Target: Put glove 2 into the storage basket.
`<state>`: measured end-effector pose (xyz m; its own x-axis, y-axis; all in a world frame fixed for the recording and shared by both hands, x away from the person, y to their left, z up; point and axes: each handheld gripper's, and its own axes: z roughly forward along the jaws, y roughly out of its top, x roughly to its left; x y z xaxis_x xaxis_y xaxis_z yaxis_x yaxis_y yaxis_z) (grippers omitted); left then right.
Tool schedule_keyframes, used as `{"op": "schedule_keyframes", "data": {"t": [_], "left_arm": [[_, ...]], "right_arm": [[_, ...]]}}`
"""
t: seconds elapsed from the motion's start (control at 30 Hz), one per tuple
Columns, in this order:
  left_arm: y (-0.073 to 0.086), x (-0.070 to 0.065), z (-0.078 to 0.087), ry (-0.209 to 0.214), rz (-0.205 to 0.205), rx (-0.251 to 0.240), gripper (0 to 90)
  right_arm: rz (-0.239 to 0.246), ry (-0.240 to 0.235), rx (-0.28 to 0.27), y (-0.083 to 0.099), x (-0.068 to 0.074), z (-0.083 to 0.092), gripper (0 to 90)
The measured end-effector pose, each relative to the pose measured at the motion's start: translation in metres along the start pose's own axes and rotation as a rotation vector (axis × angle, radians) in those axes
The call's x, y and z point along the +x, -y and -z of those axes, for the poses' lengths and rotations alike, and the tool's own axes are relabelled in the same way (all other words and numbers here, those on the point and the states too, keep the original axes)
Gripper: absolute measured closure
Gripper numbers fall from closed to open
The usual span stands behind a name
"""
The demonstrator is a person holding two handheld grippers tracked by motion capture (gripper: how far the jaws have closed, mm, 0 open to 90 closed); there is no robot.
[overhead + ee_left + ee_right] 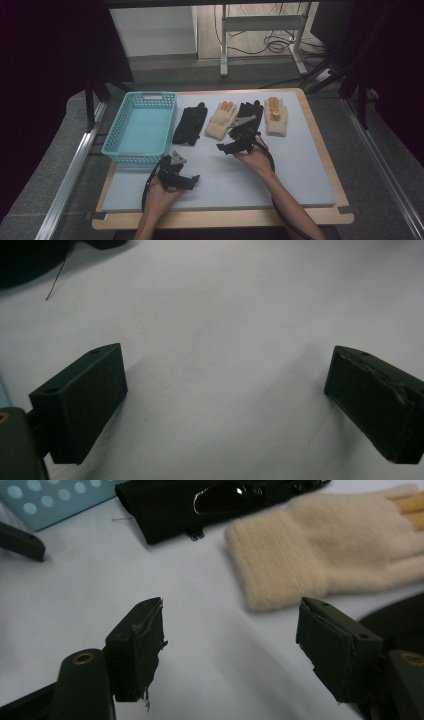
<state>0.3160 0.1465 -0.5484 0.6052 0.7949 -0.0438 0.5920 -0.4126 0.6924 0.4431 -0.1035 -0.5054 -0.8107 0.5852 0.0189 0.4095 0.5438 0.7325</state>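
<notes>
Two grippers with jaws apart, right gripper (226,146) near cream glove (221,120), left gripper (192,180) over mat (295,165)

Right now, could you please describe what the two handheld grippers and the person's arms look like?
Both are black. The left gripper carries a grey three-cornered plate on top, and a black cable loops from it. The right gripper has a grey plate too and a black cable along the forearm. Each has two blocky black jaws; the right one's pads look frayed. The forearms are bare, without sleeves.
</notes>
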Motion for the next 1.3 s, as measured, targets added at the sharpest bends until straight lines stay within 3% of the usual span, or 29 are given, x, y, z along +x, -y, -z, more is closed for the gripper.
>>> {"op": "schedule_keyframes", "data": {"t": [0.27,0.4,0.43,0.63,0.77,0.97,1.1,1.17,1.3], "left_arm": [[0.002,0.0,0.0,0.0,0.001,-0.005,3.6],[0.002,0.0,0.0,-0.001,0.0,-0.005,3.6],[0.002,0.0,0.0,-0.001,-0.001,-0.005,3.6],[0.002,0.0,0.0,0.001,0.002,-0.007,3.6],[0.002,0.0,0.0,0.001,0.002,-0.007,3.6],[0.002,0.0,0.0,0.002,0.002,-0.006,3.7],[0.002,0.0,0.0,0.002,0.002,-0.007,3.7],[0.002,0.001,0.0,0.002,-0.002,-0.003,3.7],[0.002,0.001,0.0,0.002,-0.002,-0.003,3.7]], "right_arm": [[0.012,-0.019,0.002,-0.019,0.002,-0.027,33.0],[0.028,-0.029,0.013,-0.031,0.003,-0.041,41.4],[0.034,-0.032,0.009,-0.037,0.003,-0.047,47.1],[0.028,-0.048,0.01,-0.053,0.004,-0.062,53.8],[0.022,-0.031,0.01,-0.062,0.004,-0.074,51.9],[-0.032,0.028,0.009,-0.074,-0.001,-0.097,38.4],[-0.05,0.05,0.039,-0.076,-0.001,-0.108,39.4],[-0.03,0.074,0.078,-0.075,0.003,-0.116,43.9],[-0.028,0.091,0.071,-0.074,0.005,-0.116,50.0]]}}
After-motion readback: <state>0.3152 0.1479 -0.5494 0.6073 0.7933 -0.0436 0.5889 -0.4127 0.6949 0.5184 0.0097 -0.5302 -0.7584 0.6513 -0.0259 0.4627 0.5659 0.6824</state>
